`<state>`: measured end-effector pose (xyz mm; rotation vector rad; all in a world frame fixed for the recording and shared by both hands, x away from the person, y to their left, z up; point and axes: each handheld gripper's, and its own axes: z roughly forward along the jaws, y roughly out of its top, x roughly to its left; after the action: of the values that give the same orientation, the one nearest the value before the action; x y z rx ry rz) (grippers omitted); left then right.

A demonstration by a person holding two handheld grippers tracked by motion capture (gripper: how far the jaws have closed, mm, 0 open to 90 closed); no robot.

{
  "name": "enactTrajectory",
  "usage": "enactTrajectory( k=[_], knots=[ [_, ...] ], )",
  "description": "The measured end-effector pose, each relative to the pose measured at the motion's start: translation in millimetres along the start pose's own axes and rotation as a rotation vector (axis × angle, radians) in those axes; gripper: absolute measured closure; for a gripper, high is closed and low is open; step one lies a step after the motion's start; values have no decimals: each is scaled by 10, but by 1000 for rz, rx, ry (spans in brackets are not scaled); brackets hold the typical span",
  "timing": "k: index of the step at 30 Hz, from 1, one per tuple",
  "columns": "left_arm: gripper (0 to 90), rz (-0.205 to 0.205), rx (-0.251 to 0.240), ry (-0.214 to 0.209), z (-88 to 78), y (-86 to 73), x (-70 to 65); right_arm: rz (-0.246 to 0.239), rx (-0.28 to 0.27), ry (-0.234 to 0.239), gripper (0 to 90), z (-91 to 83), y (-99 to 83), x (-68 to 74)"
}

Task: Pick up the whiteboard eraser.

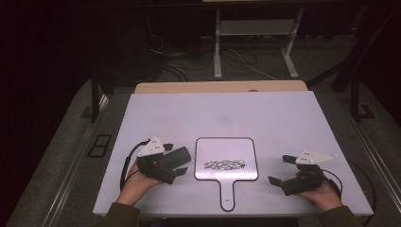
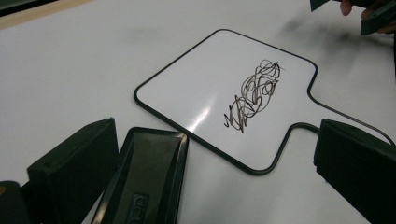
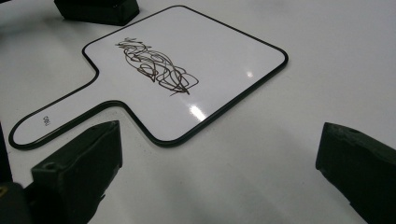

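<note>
We see the paddle whiteboard mid-table, handle toward us, scribble on it | left gripper jaws wide, eraser between them (grip unclear), just left of board | right gripper wide, empty, farther off

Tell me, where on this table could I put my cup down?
The far half of the white table, beyond the paddle whiteboard, is bare. The near strip is crowded: the left gripper with a black eraser between its jaws, the whiteboard's handle, and the right gripper.
</note>
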<state>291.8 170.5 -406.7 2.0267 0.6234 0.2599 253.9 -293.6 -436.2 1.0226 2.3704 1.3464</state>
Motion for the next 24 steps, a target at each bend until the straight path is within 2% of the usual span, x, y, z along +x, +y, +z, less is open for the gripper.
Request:
enactTrajectory(
  k=[11,16,24],
  knots=[
    [0,-6,11,7,-4,74,110,5,-7,3,0,-5,5,5],
    [0,10,19,7,3,151,194,8,-3,5,0,5,0,2],
    [0,-1,41,-6,68,187,333,8,-5,1,0,3,-3,-6]
  ],
)
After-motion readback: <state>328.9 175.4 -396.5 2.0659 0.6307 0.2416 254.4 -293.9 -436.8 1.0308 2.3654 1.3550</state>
